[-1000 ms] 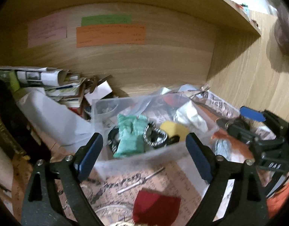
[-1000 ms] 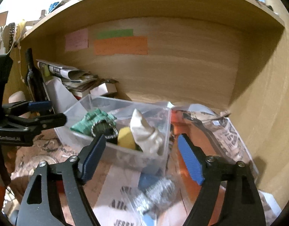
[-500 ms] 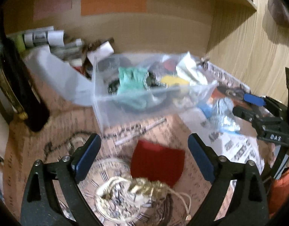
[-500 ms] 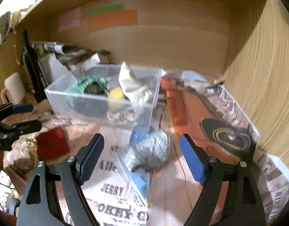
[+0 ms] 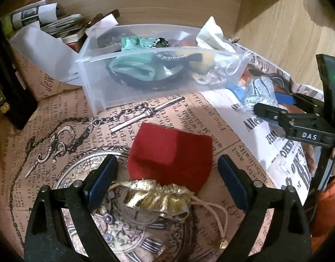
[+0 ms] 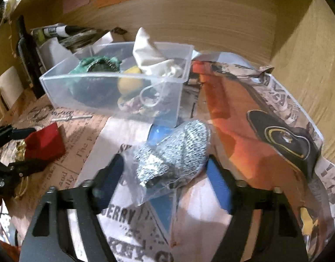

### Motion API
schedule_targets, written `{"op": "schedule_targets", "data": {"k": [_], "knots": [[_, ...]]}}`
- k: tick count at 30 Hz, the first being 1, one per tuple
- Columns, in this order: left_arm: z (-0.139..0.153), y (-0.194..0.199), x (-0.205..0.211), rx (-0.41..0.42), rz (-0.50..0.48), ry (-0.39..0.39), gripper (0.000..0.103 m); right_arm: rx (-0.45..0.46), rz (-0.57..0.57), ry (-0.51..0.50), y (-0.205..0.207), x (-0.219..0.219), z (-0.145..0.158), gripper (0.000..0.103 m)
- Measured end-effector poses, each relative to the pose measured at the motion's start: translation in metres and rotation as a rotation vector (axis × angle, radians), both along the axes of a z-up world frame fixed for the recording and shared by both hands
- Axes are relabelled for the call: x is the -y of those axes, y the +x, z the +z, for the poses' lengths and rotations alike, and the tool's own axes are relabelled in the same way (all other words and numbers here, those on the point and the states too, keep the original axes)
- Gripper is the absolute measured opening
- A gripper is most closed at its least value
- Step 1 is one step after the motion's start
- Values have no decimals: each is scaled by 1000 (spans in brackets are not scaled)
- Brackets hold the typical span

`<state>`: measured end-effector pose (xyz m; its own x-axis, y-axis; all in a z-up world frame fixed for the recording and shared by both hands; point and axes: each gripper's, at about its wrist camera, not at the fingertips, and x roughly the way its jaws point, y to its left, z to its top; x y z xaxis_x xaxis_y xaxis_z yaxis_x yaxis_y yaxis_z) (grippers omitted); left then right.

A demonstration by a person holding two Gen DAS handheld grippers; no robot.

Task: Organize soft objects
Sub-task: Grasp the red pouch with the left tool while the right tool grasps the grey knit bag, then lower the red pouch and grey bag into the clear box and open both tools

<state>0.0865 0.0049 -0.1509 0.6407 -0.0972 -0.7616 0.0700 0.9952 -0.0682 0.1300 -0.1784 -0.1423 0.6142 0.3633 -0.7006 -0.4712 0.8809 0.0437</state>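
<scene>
Left wrist view. The left hand-held gripper (image 5: pixel 167 172) stands with its jaws wide apart and holds nothing. Between its fingers, near the fingertips, lies a red velvet pouch (image 5: pixel 170 152) with a gold-trimmed drawstring mouth (image 5: pixel 154 196), resting on the printed paper that covers the bench (image 5: pixel 47 135); neither pad touches the cloth. Ahead of this gripper, beyond the pouch, stands the clear plastic bin (image 5: pixel 97 87). It already contains a teal cloth (image 5: pixel 134 65), a yellow soft piece (image 5: pixel 205 63), a white cloth bag (image 5: pixel 211 36) leaning over the far right rim, and dark banded items that cannot be identified. To the right of the left gripper the other tool is visible, with a grey knitted item in a clear bag (image 5: pixel 259 91) at its fingers.

Right wrist view. The right hand-held gripper (image 6: pixel 165 174) has its jaws closing, at a middling width. The grey knitted item in its clear bag (image 6: pixel 174 150) lies between the fingers; the right pad looks to be at or against the item's edge, while the left pad appears short of it, though blur leaves this uncertain, so no grip is established yet. The bin stands ahead and slightly left of this gripper, well within reach.

Progress, as a judgement. Several soft objects are sorted into the bin, so the task appears partly done. At least two remain on the bench: the red pouch and the bagged grey item. Each is lined up for a pick, and both must be grasped, lifted and placed in the bin.
</scene>
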Motion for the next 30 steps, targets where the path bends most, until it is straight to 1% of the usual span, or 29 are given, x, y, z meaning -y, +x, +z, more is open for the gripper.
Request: {"op": "schedule_targets", "data": {"k": [1, 2, 3, 4, 5, 7, 9, 14, 16, 19, 22, 30], "knots": [[0, 1, 0, -1, 0, 3, 89, -5, 3, -4, 0, -1, -2, 57], [-1, 2, 1, -3, 7, 13, 83, -9, 7, -7, 0, -2, -3, 51], [-3, 2, 2, -1, 20, 28, 80, -6, 9, -7, -1, -2, -3, 46], [-3, 3, 3, 5, 22, 37, 77, -4, 12, -4, -2, -2, -3, 44], [-3, 3, 4, 9, 17, 41, 74, -3, 14, 3, -2, -2, -3, 40], [-3, 3, 6, 15, 13, 42, 69, -1, 18, 18, -4, 0, -3, 35], [-2, 2, 5, 21, 13, 39, 63, 1, 15, 29, -5, 0, -1, 32], [-1, 0, 1, 24, 9, 13, 48, 14, 29, 58, -11, 1, 4, 30], [1, -1, -1, 23, 2, 1, 39, 23, 31, 69, -13, 1, 8, 30], [3, -3, -2, 27, -2, -6, 35, 44, 34, 86, -18, 2, 15, 30], [7, -5, -5, 37, -1, -13, 34, 71, 40, 97, -23, 1, 25, 30], [36, -11, -10, 122, 15, -27, 34, 163, 75, 125, -33, -9, 56, 30]]}}
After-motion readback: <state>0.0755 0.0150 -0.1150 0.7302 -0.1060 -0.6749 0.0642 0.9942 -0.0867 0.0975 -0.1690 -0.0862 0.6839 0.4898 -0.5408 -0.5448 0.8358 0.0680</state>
